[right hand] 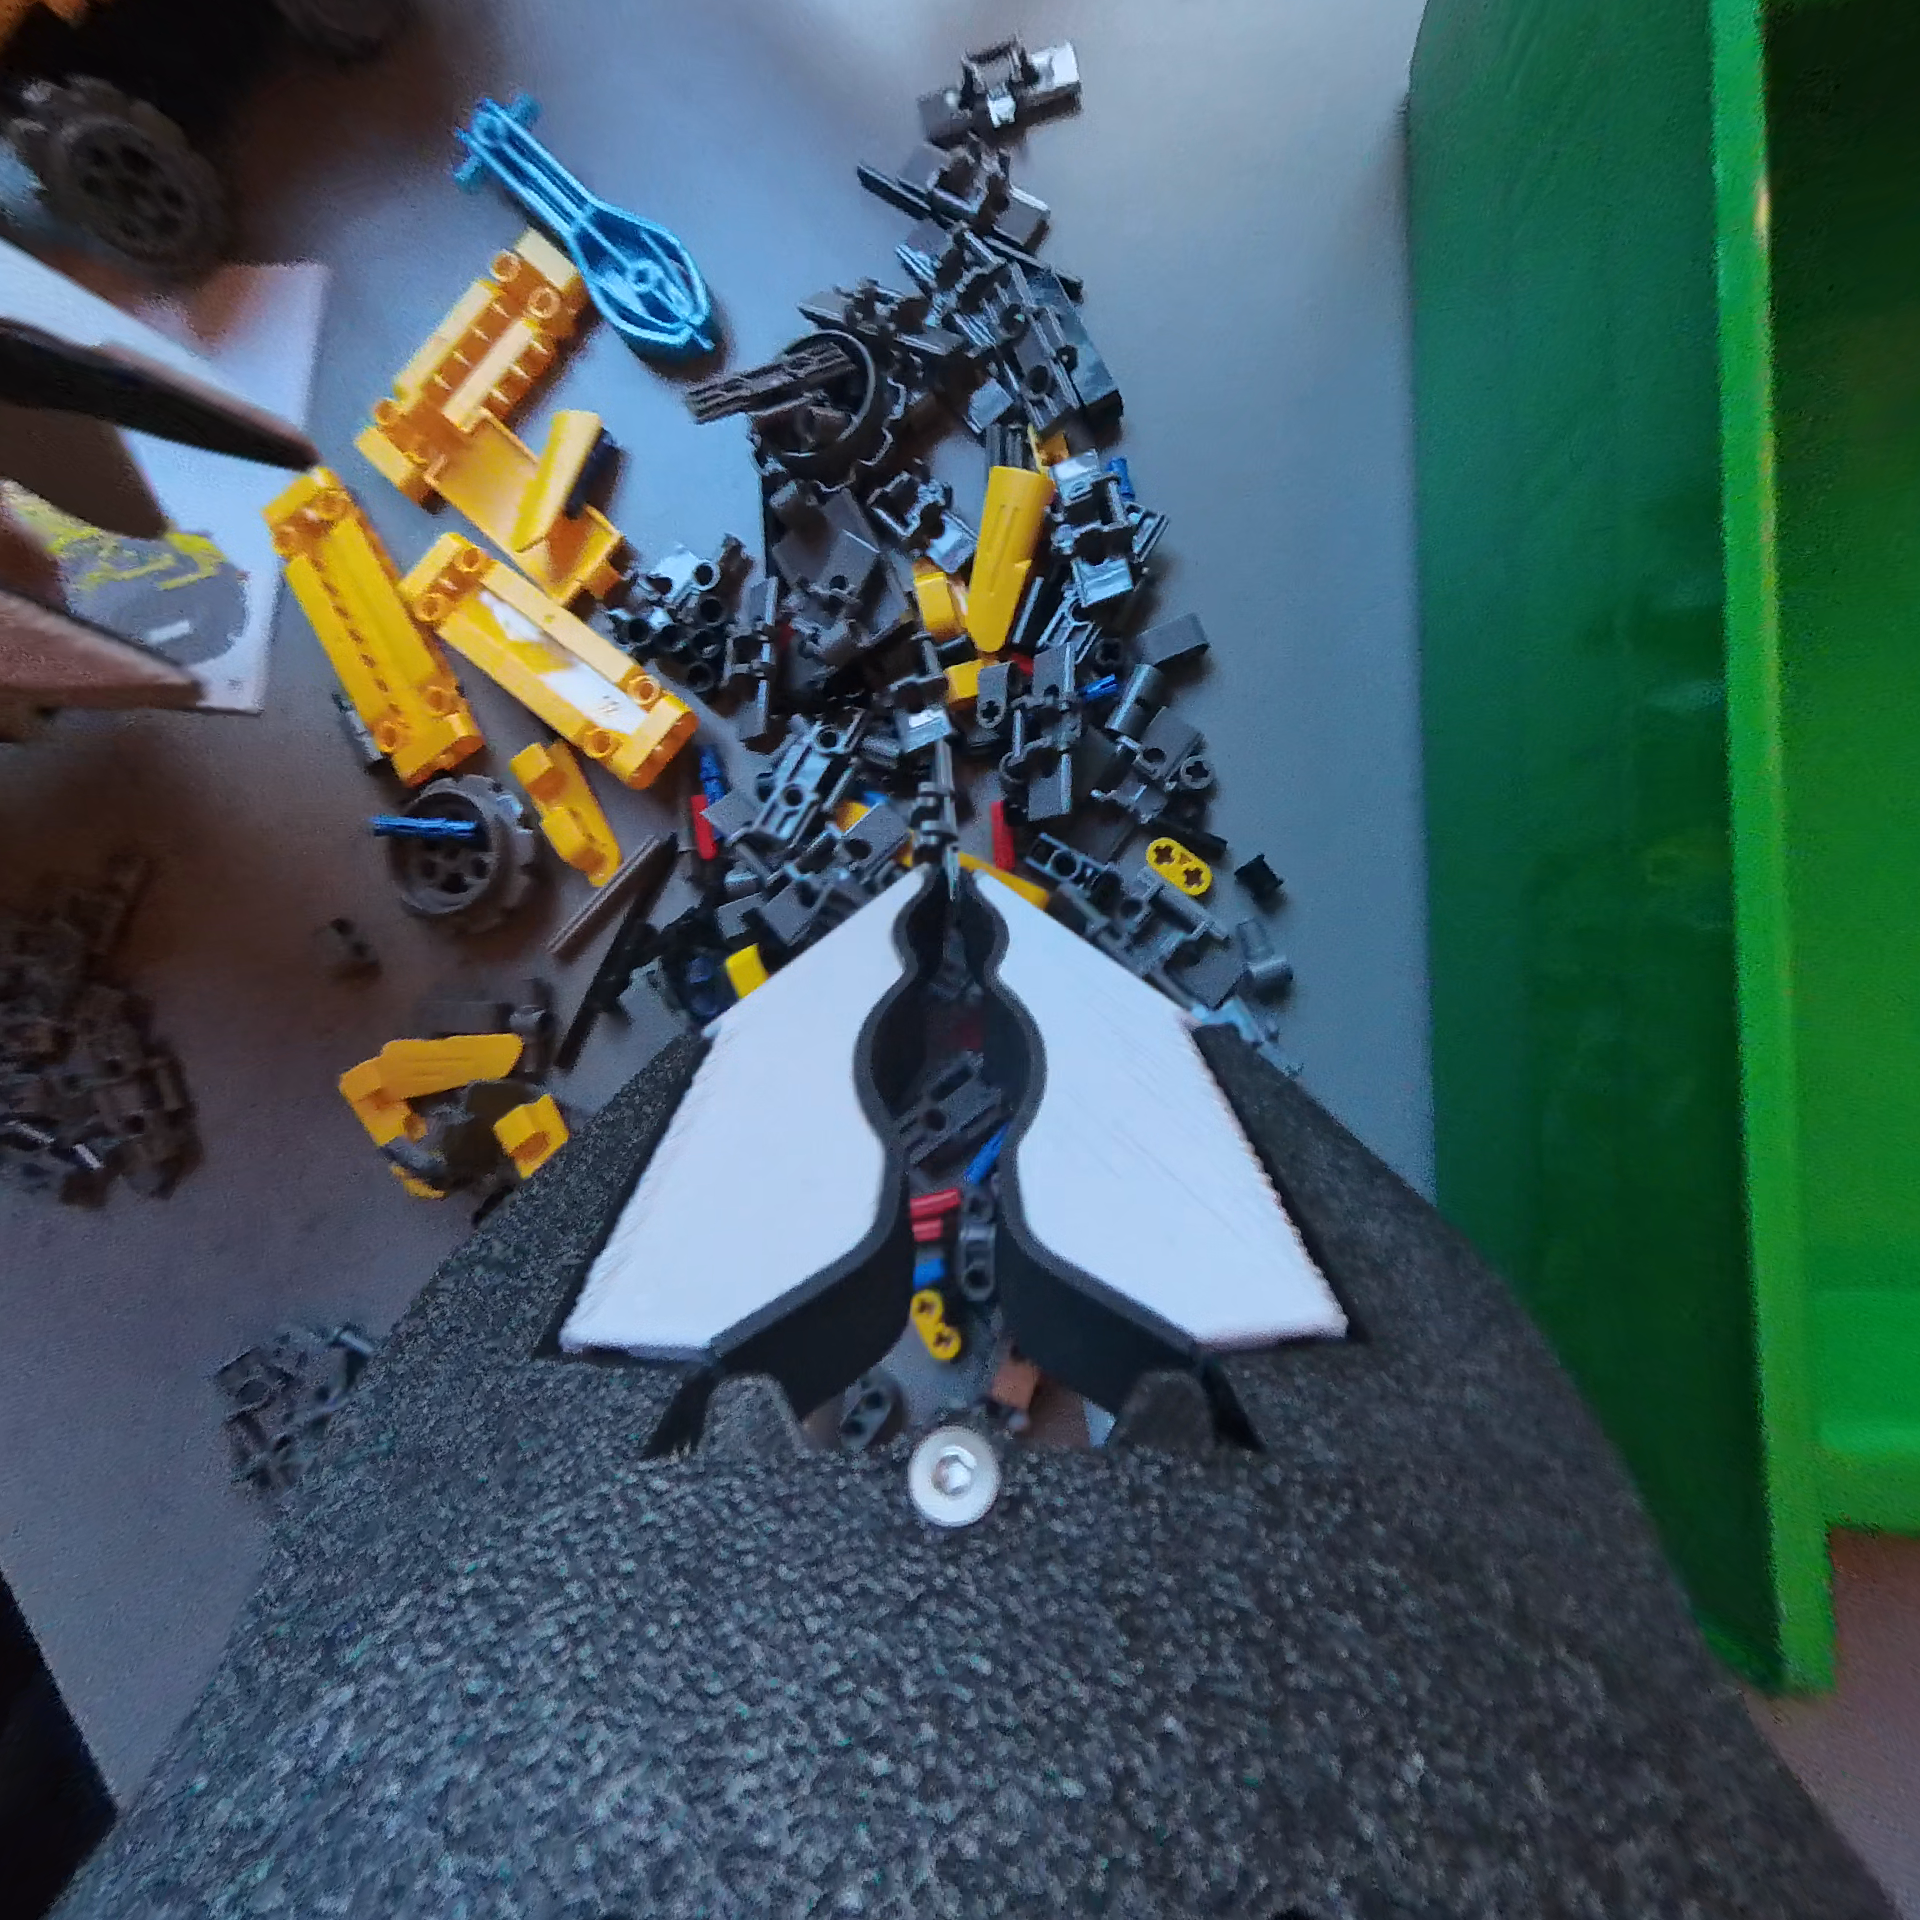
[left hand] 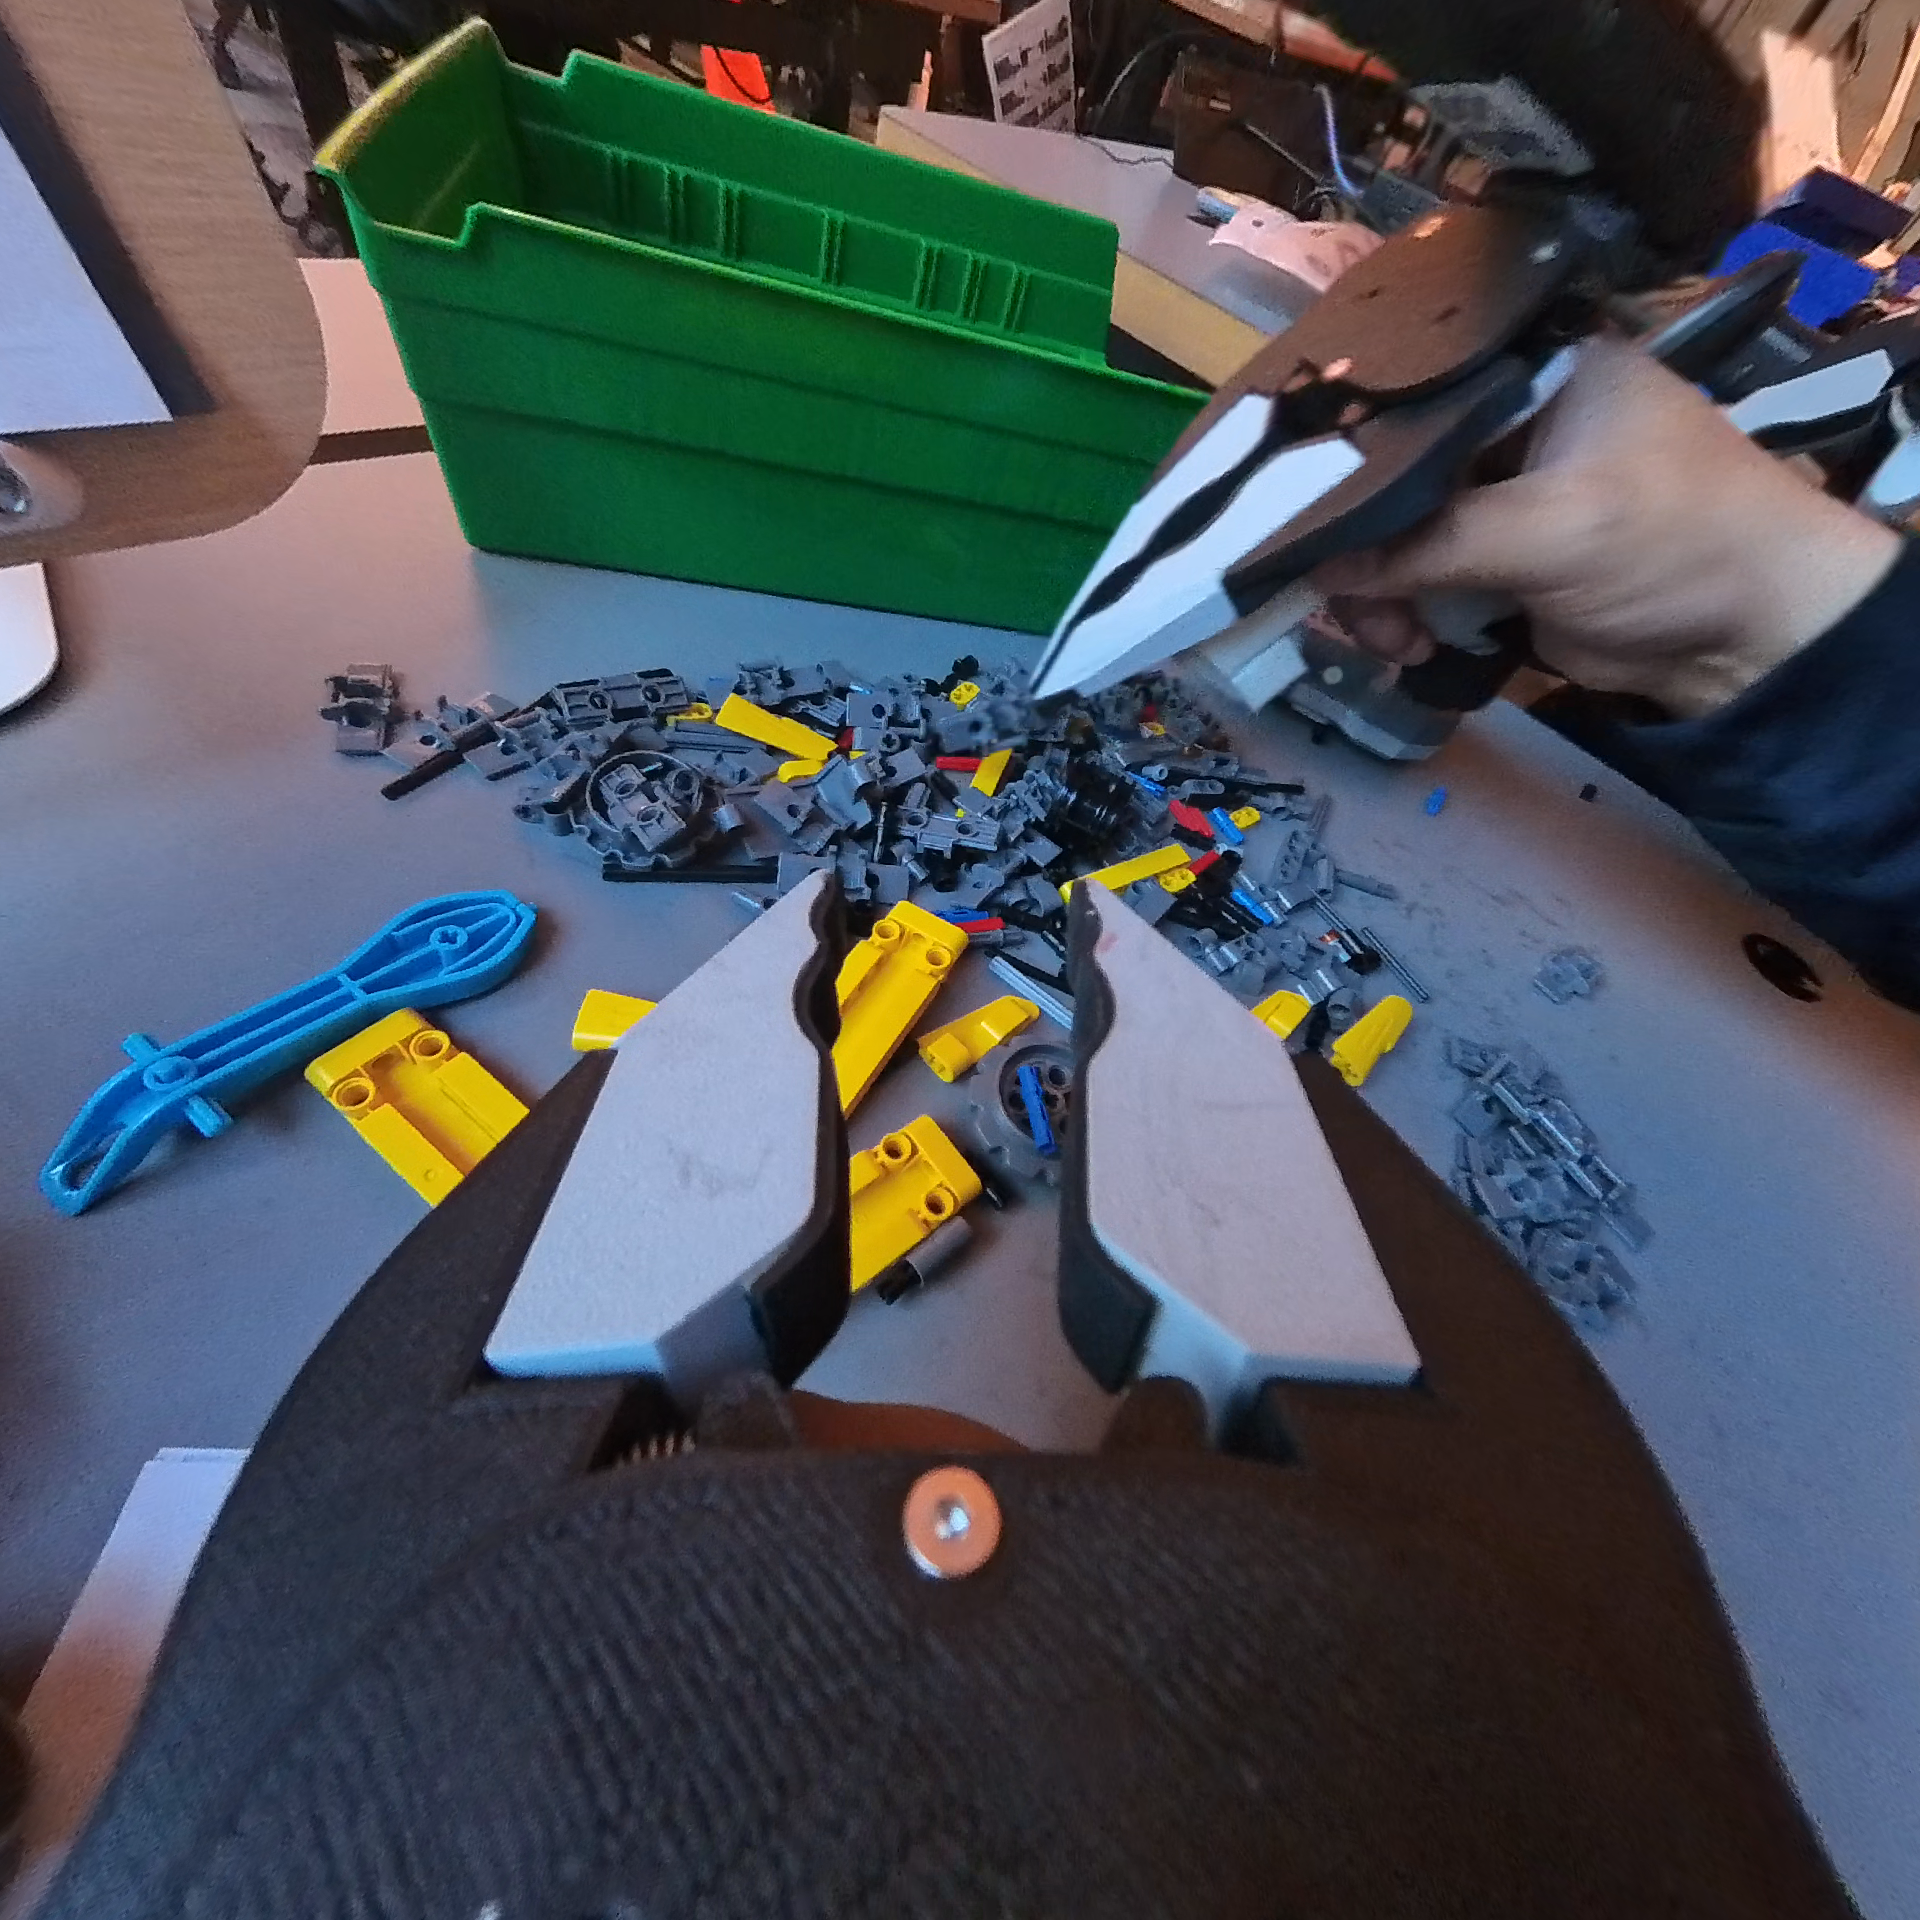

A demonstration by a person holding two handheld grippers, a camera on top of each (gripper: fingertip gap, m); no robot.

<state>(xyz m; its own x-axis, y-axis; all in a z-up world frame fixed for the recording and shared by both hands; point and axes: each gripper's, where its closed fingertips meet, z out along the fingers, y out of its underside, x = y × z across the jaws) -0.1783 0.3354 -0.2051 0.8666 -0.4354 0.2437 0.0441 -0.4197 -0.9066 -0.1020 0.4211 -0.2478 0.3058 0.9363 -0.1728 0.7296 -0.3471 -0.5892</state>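
On the grey table a long green plastic bin was set at the far side, seen as a green wall along the right edge of the right wrist view. Just in front of it a wide heap of small building-toy parts was spread, mostly dark grey, with yellow, red, blue and black pieces mixed in. At the near left of the heap a blue plastic tool with a slotted oval head was laid flat, and just beside it a yellow panel piece with round holes. A grey toothed wheel with a blue pin through it was seen near the heap's front edge, and a separate small cluster of grey linked pieces was placed apart to the right.

The left gripper was held low over the front of the heap with its 2 fingers spread apart and nothing between them; a second yellow panel was visible through the gap on the table below.

The right gripper was held by a hand and angled down into the far side of the heap. Its tips were pinched together on a thin dark grey part, which stuck out beyond them. In the left wrist view those tips were blurred.
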